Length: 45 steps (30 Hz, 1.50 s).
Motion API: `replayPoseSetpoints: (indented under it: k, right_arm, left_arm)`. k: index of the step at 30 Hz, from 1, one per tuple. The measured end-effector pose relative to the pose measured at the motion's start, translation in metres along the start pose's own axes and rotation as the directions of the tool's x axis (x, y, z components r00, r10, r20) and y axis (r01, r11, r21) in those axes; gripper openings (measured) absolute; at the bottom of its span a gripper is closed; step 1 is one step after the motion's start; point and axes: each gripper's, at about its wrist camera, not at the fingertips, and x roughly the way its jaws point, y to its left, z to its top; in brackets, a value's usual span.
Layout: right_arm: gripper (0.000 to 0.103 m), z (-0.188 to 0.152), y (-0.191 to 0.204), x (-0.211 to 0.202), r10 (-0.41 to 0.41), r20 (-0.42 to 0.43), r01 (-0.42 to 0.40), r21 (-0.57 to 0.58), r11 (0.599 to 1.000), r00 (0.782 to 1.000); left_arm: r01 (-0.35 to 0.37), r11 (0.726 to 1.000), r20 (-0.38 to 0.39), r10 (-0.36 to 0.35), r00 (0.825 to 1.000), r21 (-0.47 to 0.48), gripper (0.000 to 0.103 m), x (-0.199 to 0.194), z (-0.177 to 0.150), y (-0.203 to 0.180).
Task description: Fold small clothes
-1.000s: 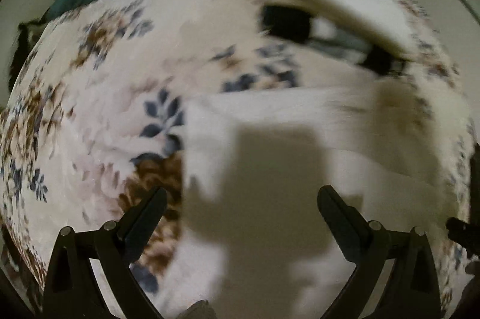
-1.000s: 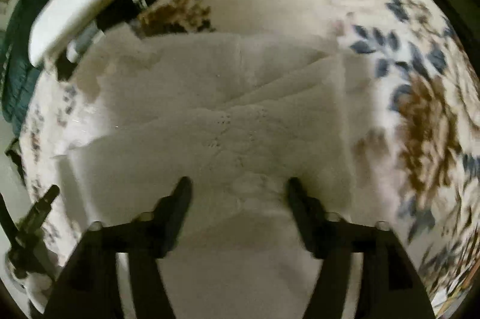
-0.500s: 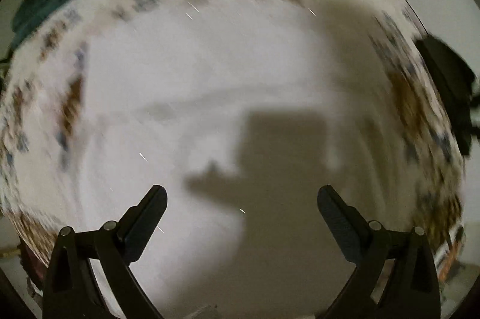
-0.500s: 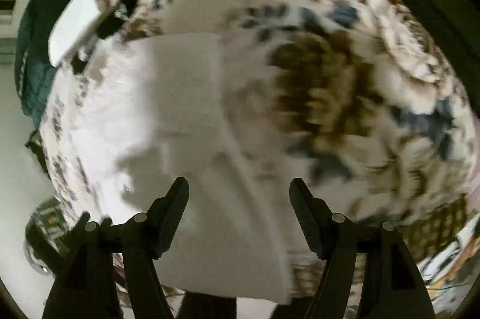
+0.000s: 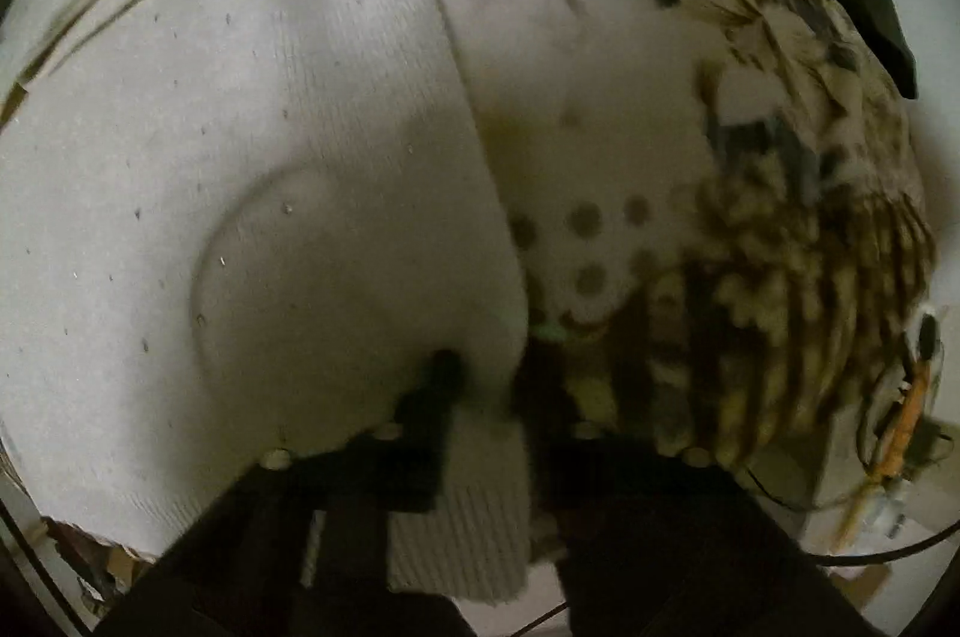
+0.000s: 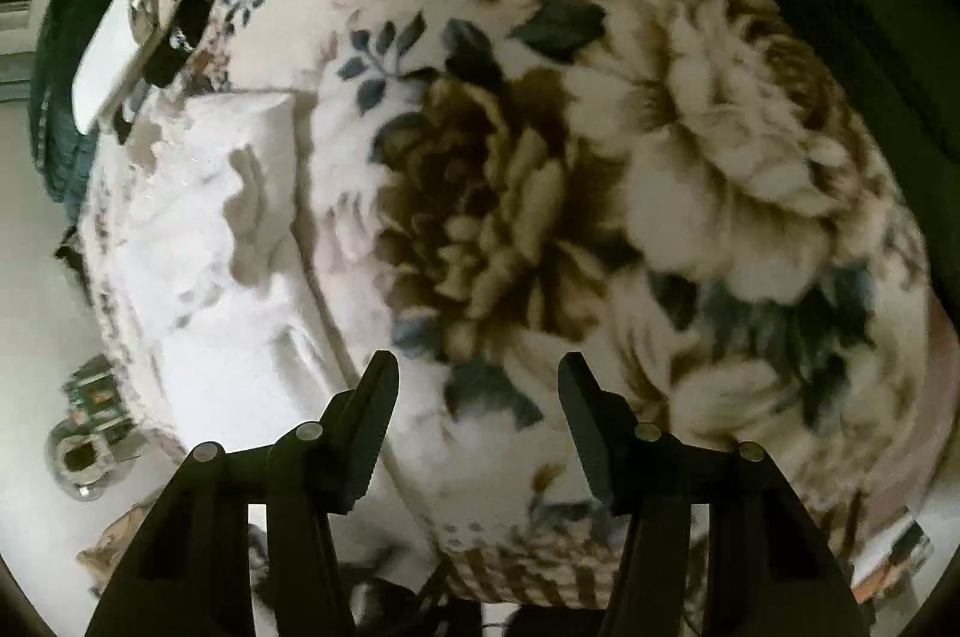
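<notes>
Floral blanket (image 6: 600,157), cream with brown blooms and blue leaves, is covering the bed and filling most of both views. On its left part, in the right wrist view, the white knit garment (image 6: 210,241) is lying partly folded and rumpled; in the left wrist view the same garment (image 5: 240,157) is spreading across the left half of the picture, its ribbed hem hanging nearest the camera. The left hand-held gripper (image 5: 486,397) is pinching that hem edge, jaws closed on the knit. The right hand-held gripper (image 6: 477,397) is hovering over bare blanket, to the right of the garment, jaws apart and holding nothing. The step in hand appears to be taking up an edge for a further fold; the next move probably calls for carrying the pinched edge across the garment, with the right gripper taking a matching edge. At the far left, a dark green cloth (image 6: 54,97) is lying at the bed's edge. The surrounding room is dim and indistinct.
</notes>
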Motion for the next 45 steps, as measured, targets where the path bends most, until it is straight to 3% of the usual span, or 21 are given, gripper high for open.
replayPoseSetpoints:
  k: [6, 11, 19, 20, 21, 22, 24, 27, 31, 36, 38, 45]
  right_arm:
    - [0.058, 0.044, 0.021, 0.022, 0.197, 0.005, -0.197, -0.01, 0.98, 0.98]
    - [0.058, 0.096, 0.047, 0.052, 0.357, 0.017, -0.358, 0.042, 0.933, 0.934]
    - [0.057, 0.14, 0.085, 0.116, 0.411, -0.095, -0.403, 0.097, 0.91, 0.907]
    - [0.045, 0.14, 0.09, 0.121, 0.411, -0.107, -0.403, 0.093, 0.911, 0.905]
    - [0.017, 0.14, 0.098, 0.122, 0.395, -0.111, -0.39, 0.072, 0.918, 0.912]
    - [0.009, 0.139, 0.107, 0.119, 0.369, -0.096, -0.367, 0.043, 0.929, 0.925]
    - [0.009, 0.135, 0.125, 0.108, 0.329, -0.063, -0.33, -0.005, 0.944, 0.942]
    - [0.008, 0.129, 0.161, 0.083, 0.305, -0.041, -0.307, -0.079, 0.948, 0.952]
    - [0.008, 0.118, 0.235, 0.046, 0.267, -0.027, -0.267, -0.2, 0.943, 0.963]
    - [0.008, 0.099, 0.344, 0.035, 0.224, -0.053, -0.229, -0.341, 0.912, 0.973]
    - [0.008, 0.089, 0.394, 0.045, 0.199, -0.057, -0.205, -0.398, 0.894, 0.978]
    - [0.008, 0.066, 0.544, 0.135, 0.034, -0.051, -0.055, -0.513, 0.856, 0.998]
  left_arm:
    - [0.082, 0.99, 0.128, -0.067, 0.99, -0.115, 0.006, -0.059, -0.007, 0.037]
    - [0.102, 0.975, 0.182, -0.066, 0.981, -0.196, 0.006, -0.104, -0.023, 0.063]
    - [0.108, 0.944, 0.234, -0.034, 0.972, -0.311, 0.006, -0.138, -0.046, 0.109]
    - [0.111, 0.938, 0.24, -0.031, 0.97, -0.328, 0.006, -0.14, -0.048, 0.116]
    - [0.12, 0.933, 0.246, -0.035, 0.969, -0.34, 0.006, -0.14, -0.048, 0.118]
    - [0.13, 0.926, 0.252, -0.04, 0.967, -0.354, 0.006, -0.142, -0.051, 0.124]
    - [0.148, 0.914, 0.267, -0.046, 0.963, -0.377, 0.006, -0.148, -0.056, 0.138]
    - [0.17, 0.893, 0.292, -0.046, 0.955, -0.416, 0.006, -0.159, -0.066, 0.163]
    - [0.229, 0.838, 0.336, -0.059, 0.94, -0.496, 0.006, -0.175, -0.084, 0.207]
    - [0.327, 0.725, 0.395, -0.082, 0.915, -0.607, 0.006, -0.181, -0.114, 0.274]
    - [0.363, 0.672, 0.416, -0.09, 0.905, -0.645, 0.006, -0.179, -0.13, 0.307]
    - [0.41, 0.57, 0.435, -0.102, 0.895, -0.712, 0.006, -0.156, -0.168, 0.401]
